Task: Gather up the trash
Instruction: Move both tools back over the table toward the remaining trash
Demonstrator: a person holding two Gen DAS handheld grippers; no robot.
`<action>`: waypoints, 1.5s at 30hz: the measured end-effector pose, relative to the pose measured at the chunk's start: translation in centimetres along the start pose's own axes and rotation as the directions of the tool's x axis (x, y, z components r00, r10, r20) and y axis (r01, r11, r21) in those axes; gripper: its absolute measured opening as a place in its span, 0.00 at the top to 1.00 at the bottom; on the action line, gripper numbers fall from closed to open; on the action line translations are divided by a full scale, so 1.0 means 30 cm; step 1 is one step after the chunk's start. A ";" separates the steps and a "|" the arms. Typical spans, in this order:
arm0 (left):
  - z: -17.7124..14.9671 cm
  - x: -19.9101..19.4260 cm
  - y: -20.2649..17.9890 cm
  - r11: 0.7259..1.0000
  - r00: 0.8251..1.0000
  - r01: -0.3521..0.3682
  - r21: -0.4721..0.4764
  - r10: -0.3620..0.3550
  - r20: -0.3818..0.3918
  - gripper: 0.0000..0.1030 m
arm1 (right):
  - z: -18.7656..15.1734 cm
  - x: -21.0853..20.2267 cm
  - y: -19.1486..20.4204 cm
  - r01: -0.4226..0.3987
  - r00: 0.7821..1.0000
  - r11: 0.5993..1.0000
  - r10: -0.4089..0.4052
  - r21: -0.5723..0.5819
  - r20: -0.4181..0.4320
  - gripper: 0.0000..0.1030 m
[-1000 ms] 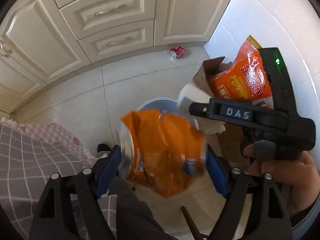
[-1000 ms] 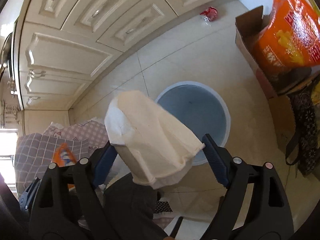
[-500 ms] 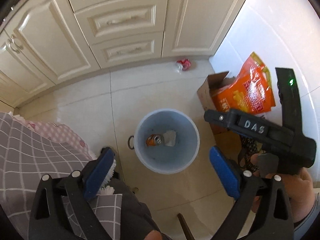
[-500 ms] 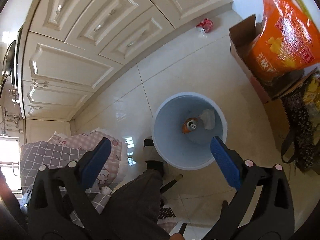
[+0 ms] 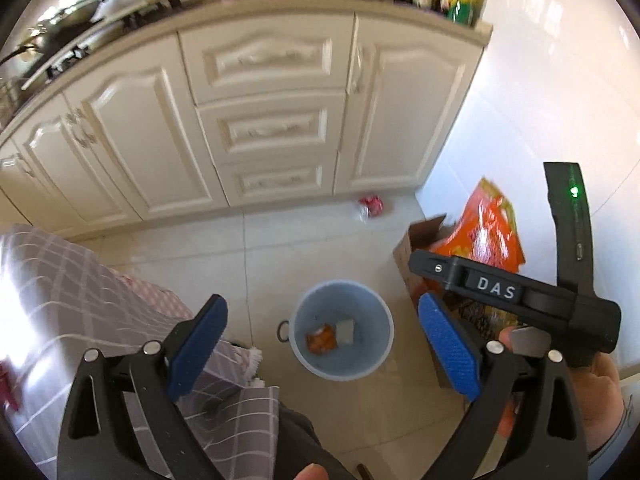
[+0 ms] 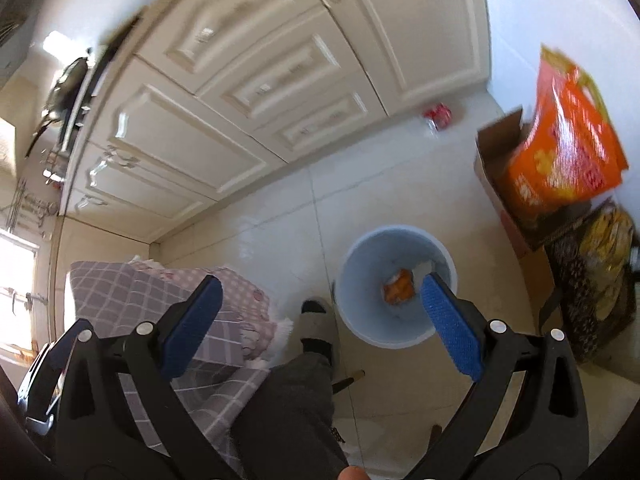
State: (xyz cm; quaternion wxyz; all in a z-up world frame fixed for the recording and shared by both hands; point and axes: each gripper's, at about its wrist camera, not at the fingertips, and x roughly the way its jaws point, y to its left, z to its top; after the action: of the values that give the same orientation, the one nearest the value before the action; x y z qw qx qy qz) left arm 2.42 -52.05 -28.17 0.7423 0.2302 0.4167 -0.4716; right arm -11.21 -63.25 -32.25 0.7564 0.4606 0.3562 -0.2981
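Nearest the lens, the left tool (image 5: pixel 320 344) stands with its blue ribbed pads spread wide and nothing between them; its jaws have just been opening. The right tool (image 6: pixel 320 322) is likewise spread wide and empty, its black plastic arms angled steeply down toward the floor. In the left wrist view a hand (image 5: pixel 600 384) grips the right tool's black handle at the right edge. A grey checked cloth (image 5: pixel 100 300) with a fringed edge drapes below the left pads, beside a dark grey trouser leg (image 6: pixel 292 408) ending in a slippered foot (image 6: pixel 316 320). Beyond, on glossy pale floor tiles (image 5: pixel 320 248), stands a round pale blue plastic bin (image 5: pixel 342 330); inside lie a crumpled orange can (image 5: pixel 320 338) and a white paper wad (image 5: pixel 346 330). Right of the bin, an open brown cardboard box (image 6: pixel 496 168) holds a shiny orange foil bag (image 6: pixel 568 140). Farther off, a small red crushed can (image 5: pixel 372 205) lies on the floor against cream panelled cabinets (image 5: pixel 260 120).
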 end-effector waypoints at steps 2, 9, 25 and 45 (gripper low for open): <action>-0.003 -0.093 0.033 1.000 0.998 -0.013 -0.019 0.014 0.056 0.08 | -0.004 -0.066 0.080 -0.019 0.999 0.999 0.021 -0.045 0.035 0.06; -0.034 -0.382 0.143 0.995 0.975 -0.054 -0.079 0.070 0.212 0.08 | -0.042 -0.253 0.365 -0.085 0.985 0.976 0.113 -0.201 0.130 0.06; -0.214 -0.939 0.488 0.923 0.843 -0.241 -0.300 0.353 0.407 0.08 | -0.261 -0.534 0.923 -0.222 0.917 0.828 0.357 -0.515 0.179 0.06; -0.538 -1.291 0.721 0.781 0.690 -0.339 -0.525 0.586 0.425 0.08 | -0.589 -0.658 1.295 -0.228 0.864 0.606 0.487 -0.762 0.129 0.06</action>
State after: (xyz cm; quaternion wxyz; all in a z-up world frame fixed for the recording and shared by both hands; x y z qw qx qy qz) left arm 7.18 -10.78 -5.72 0.9580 0.0198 0.1912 -0.2126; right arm 3.17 -29.28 -3.05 0.9672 0.1303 0.2137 -0.0442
